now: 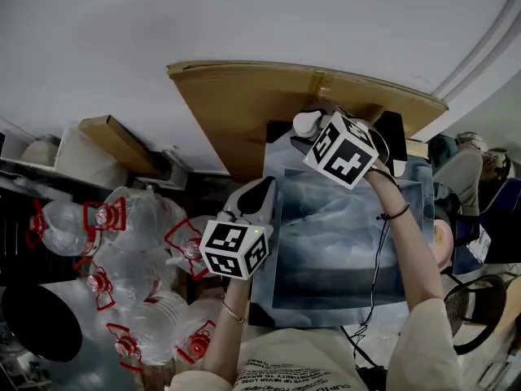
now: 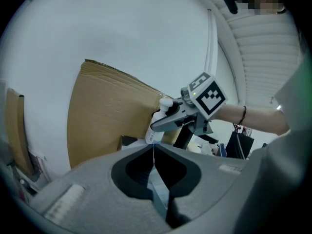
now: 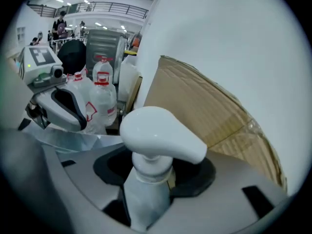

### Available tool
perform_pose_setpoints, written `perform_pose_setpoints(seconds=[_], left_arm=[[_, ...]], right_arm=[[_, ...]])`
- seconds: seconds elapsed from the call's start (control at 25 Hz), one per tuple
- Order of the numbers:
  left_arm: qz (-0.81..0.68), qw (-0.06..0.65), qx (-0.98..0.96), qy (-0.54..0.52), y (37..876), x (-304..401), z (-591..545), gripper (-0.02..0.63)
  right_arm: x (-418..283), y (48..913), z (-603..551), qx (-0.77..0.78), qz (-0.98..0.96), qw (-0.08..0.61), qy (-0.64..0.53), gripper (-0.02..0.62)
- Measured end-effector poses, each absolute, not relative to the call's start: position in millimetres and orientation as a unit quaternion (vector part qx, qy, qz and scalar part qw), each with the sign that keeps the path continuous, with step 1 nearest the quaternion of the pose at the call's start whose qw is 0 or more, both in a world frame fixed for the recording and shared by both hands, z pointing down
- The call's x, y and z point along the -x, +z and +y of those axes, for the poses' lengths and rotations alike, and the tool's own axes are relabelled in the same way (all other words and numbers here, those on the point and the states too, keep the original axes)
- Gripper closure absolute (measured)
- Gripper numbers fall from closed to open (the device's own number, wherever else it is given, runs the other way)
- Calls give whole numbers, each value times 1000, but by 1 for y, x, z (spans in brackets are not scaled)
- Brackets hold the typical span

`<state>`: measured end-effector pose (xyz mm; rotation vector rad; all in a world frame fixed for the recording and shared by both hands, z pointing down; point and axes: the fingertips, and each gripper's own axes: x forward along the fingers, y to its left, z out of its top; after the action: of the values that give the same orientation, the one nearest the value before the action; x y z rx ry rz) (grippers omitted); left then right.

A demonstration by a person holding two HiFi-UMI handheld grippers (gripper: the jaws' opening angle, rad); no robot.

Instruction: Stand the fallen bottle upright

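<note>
Half done: the right claw (image 3: 146,179) gripped the pump bottle (image 3: 158,135) near the tabletop (image 1: 342,251) far edge, not yet stood; the left claw (image 2: 154,150) was clenched, empty.

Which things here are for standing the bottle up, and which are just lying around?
For the job:
- white pump bottle, clamped in the right tool
- grey mat on the table

Just lying about:
- cardboard sheet by the wall
- big water jugs with red handles
- left tool, shut and empty
</note>
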<state>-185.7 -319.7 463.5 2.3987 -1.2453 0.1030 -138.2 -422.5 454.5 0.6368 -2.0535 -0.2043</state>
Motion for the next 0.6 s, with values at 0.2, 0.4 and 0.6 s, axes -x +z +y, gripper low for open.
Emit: perform_pose_setpoints(seconds=[0.2, 0.4, 0.6], left_arm=[[-448, 218, -866, 41, 465, 182, -319, 580], [-452, 214, -865, 42, 464, 182, -317, 580], [-456, 205, -865, 44, 460, 182, -317, 580]], right_arm=[[143, 442, -418, -287, -870, 400, -32, 364], [142, 432, -415, -322, -890, 323, 29, 364], [136, 430, -412, -357, -899, 231, 106, 364]])
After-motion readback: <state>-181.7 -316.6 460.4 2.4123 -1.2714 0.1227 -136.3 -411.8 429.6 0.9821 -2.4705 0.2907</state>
